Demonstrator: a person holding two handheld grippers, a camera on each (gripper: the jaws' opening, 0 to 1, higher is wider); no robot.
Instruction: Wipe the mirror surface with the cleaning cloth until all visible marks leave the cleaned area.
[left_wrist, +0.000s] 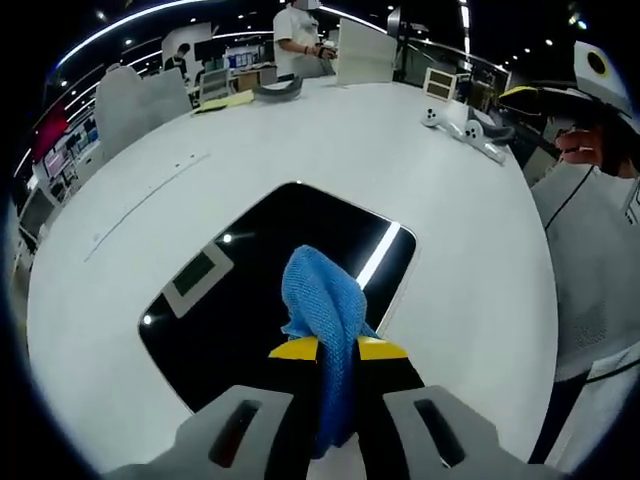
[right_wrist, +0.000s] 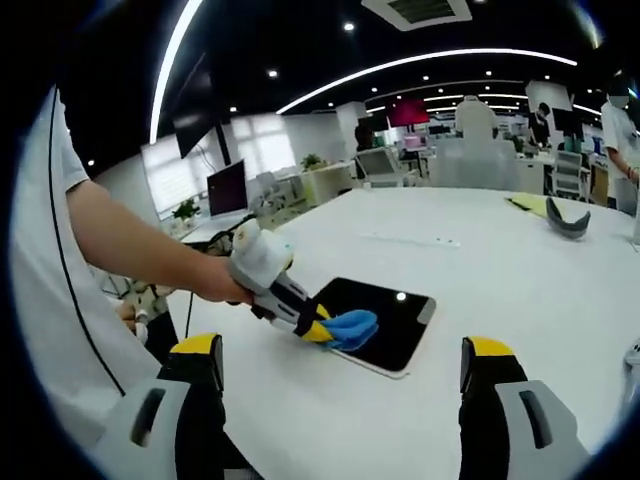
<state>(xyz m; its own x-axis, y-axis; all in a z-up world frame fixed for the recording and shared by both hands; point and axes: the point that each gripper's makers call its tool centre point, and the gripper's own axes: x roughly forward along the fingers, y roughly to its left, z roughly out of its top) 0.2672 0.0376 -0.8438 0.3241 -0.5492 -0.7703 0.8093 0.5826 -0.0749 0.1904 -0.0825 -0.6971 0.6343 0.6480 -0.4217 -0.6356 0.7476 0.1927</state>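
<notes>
A dark rectangular mirror (left_wrist: 250, 290) with rounded corners lies flat on the white table (left_wrist: 300, 140) and reflects ceiling lights. My left gripper (left_wrist: 338, 348) is shut on a blue cleaning cloth (left_wrist: 325, 300), whose bunched end hangs over the mirror's near part. In the right gripper view the mirror (right_wrist: 385, 320) lies ahead with the cloth (right_wrist: 350, 328) at its left edge, carried by the left gripper (right_wrist: 318, 333) in a person's hand. My right gripper (right_wrist: 340, 360) stands open above the table, well back from the mirror, with nothing between its yellow-tipped fingers (right_wrist: 198, 348).
A person in a white shirt (left_wrist: 590, 270) stands at the table's right edge. White devices (left_wrist: 465, 128) lie at the far right, a grey curved object (left_wrist: 278, 90) and a yellow sheet (left_wrist: 225, 102) at the far side. Chairs and desks stand beyond.
</notes>
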